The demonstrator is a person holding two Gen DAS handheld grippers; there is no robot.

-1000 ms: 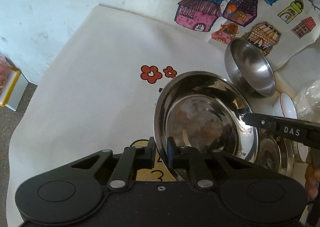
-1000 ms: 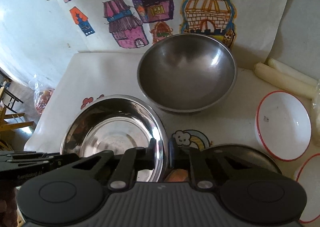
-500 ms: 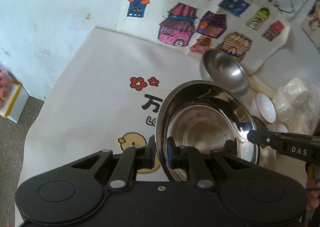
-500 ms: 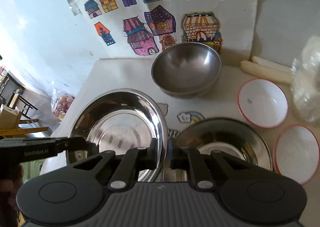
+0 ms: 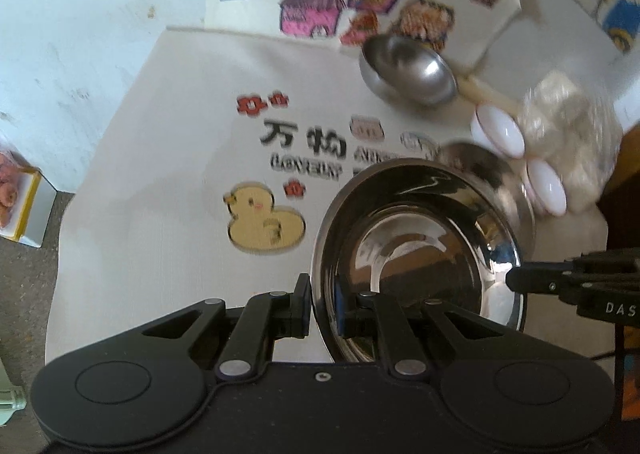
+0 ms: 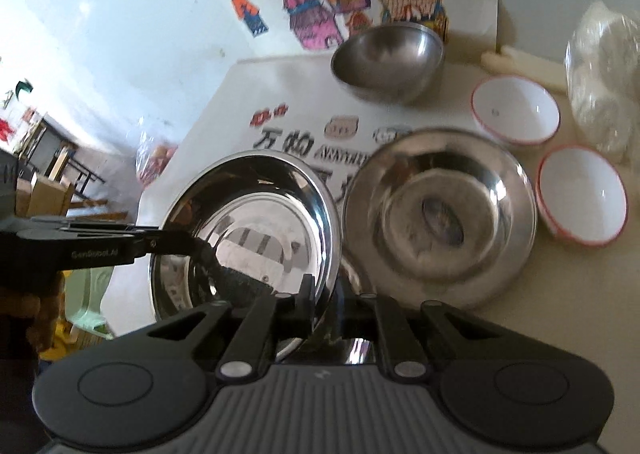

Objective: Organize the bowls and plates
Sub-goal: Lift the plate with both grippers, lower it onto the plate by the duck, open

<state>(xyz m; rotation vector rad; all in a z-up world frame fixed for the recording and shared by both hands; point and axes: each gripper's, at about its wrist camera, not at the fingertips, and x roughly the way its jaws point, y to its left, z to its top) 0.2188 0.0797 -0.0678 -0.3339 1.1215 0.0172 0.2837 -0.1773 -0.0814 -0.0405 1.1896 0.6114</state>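
Both grippers hold one shiny steel plate (image 5: 420,246) above the table. My left gripper (image 5: 323,308) is shut on its near rim; in the right wrist view it reaches in from the left (image 6: 200,244). My right gripper (image 6: 326,302) is shut on the opposite rim of that plate (image 6: 248,221); in the left wrist view it enters from the right (image 5: 516,278). A second steel plate (image 6: 440,213) lies on the table right of the held one. A deep steel bowl (image 6: 388,61) stands at the back. Two white red-rimmed bowls (image 6: 516,109) (image 6: 580,199) sit at the right.
The table has a white cloth (image 5: 180,173) printed with a yellow duck (image 5: 260,219) and lettering. House drawings (image 5: 316,9) hang on the wall behind. A clear plastic bag (image 6: 604,73) lies at the far right. A box (image 5: 20,201) sits on the floor at left.
Both grippers have lifted the steel plate higher and pulled back from the table. More of the cloth, the second plate and the white bowls now show.
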